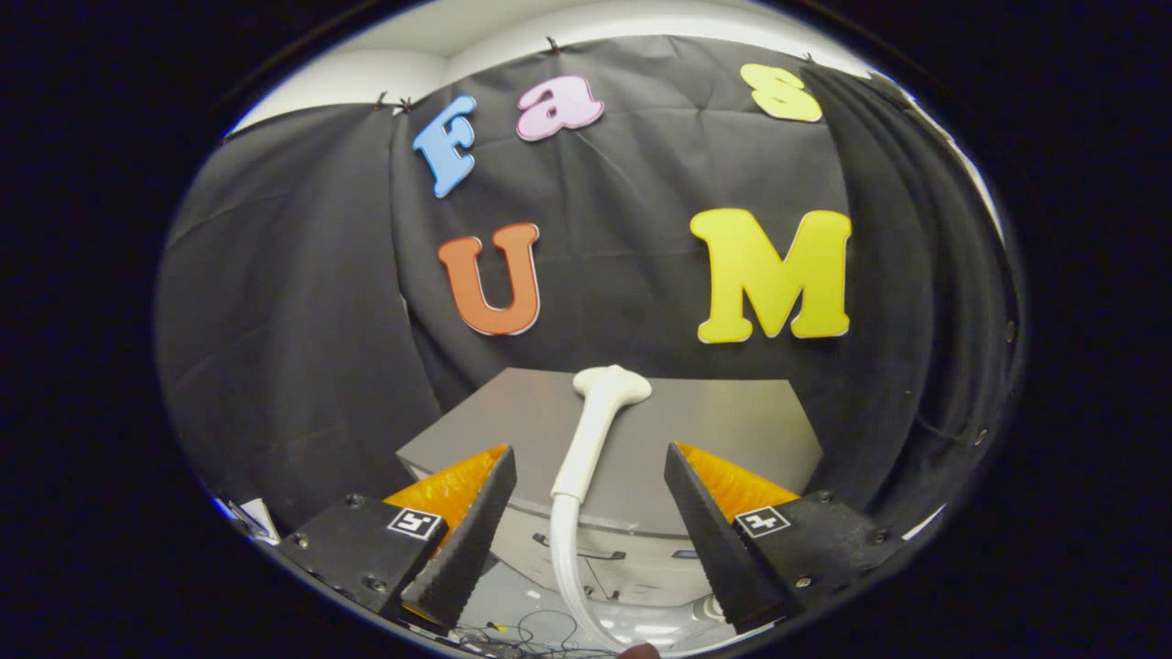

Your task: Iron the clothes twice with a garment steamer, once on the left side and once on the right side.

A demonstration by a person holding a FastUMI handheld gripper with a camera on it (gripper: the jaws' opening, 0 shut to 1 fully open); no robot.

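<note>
We see the gripper [591,485] with its two fingers spread wide, and nothing is pressed between them. The steamer head [595,430] stands in the gap between the fingers, but it touches neither of them; there is free room on both sides.

The steamer head lies on the grey cabinet [732,430], or perhaps it only hangs just above it; we cannot tell which. Its long axis runs almost straight away from us, along the direction of the fingers, with a slight lean to the right at the far end. The wide flat nozzle is at the far end, near the back edge of the cabinet top. The handle part comes toward the front edge, where it joins the hose [568,558]. The hose then drops down in front of the cabinet and curves away below the fingers.

The steamer head looks white, smooth and a little glossy, probably hard plastic; the hose is pale and ribbed.

We judge that the handle is already lined up for a grasp, so the gripper needs mainly to close on it. No clothes are visible here, so the ironing is not yet begun.
</note>
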